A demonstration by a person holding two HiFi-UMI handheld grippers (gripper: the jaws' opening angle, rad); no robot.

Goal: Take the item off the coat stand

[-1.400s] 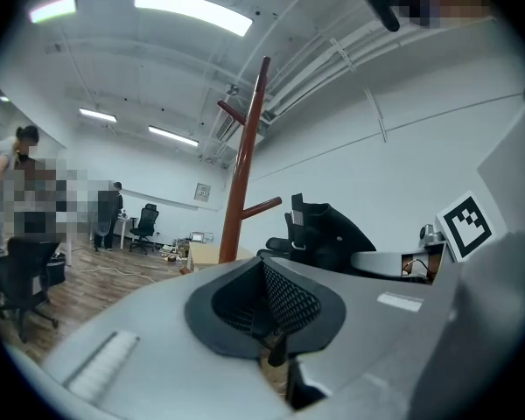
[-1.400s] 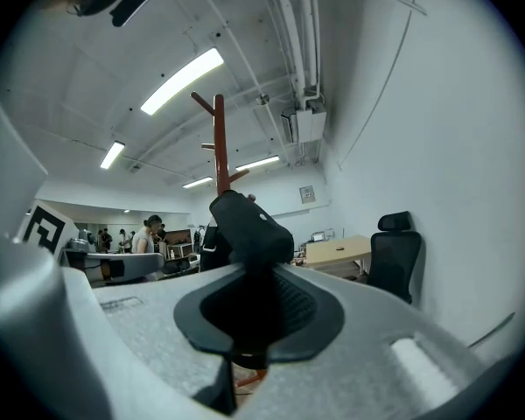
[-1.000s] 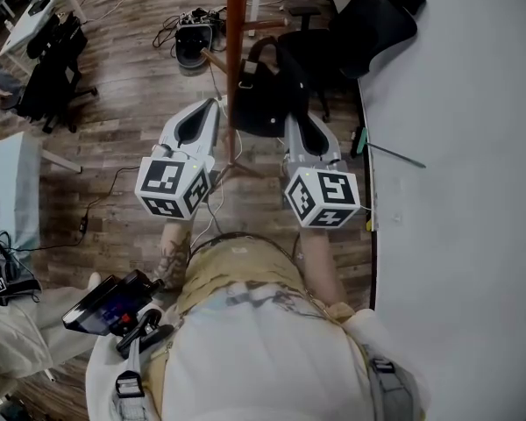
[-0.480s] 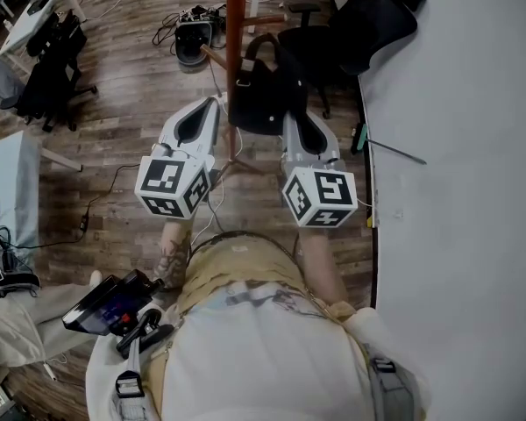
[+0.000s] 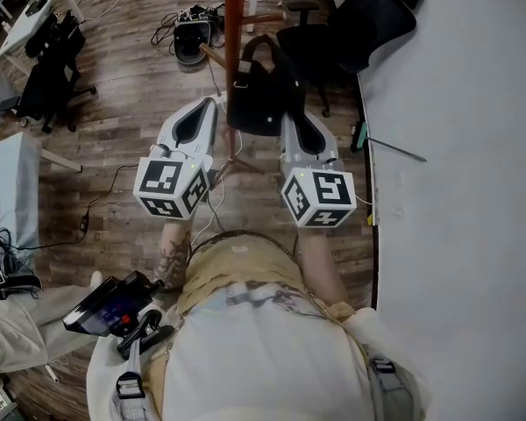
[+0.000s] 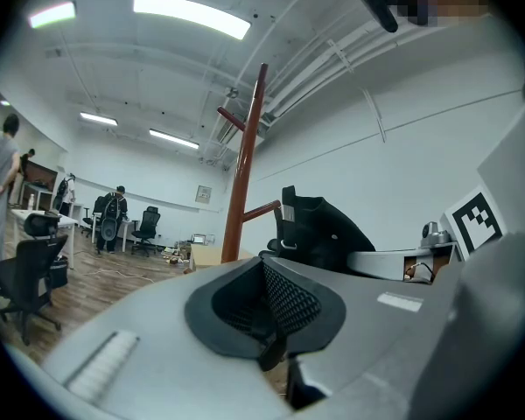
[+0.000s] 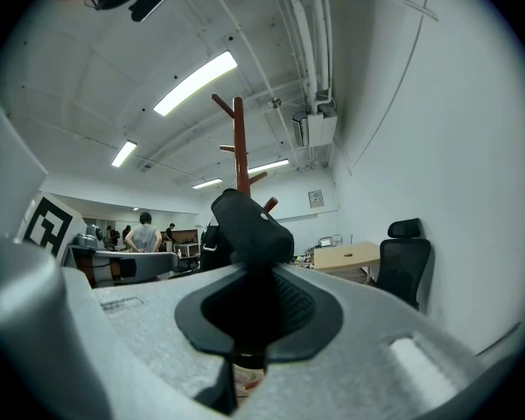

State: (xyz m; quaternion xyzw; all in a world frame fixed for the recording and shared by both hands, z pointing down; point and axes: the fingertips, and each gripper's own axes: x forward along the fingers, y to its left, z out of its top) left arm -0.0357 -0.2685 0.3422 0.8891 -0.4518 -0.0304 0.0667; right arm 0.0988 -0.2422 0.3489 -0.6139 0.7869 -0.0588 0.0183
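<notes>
We find the right claw (image 5: 290, 117) clamped on the black bag (image 5: 260, 95), which hangs from the coat stand (image 5: 236, 24), and the left claw (image 5: 212, 105) closed and empty; we advise raising the bag's strap clear of its peg before withdrawing.

1. Coat stand (image 5: 236, 51) at 12 o'clock; bag (image 5: 261, 90) hangs just right of its pole.
2. Left gripper (image 5: 212, 105) at 11 o'clock, left of the pole; right gripper (image 5: 289, 119) at 1 o'clock, against the bag's near edge.
3. Office chair (image 5: 368, 20) at 2 o'clock, behind the bag.
</notes>
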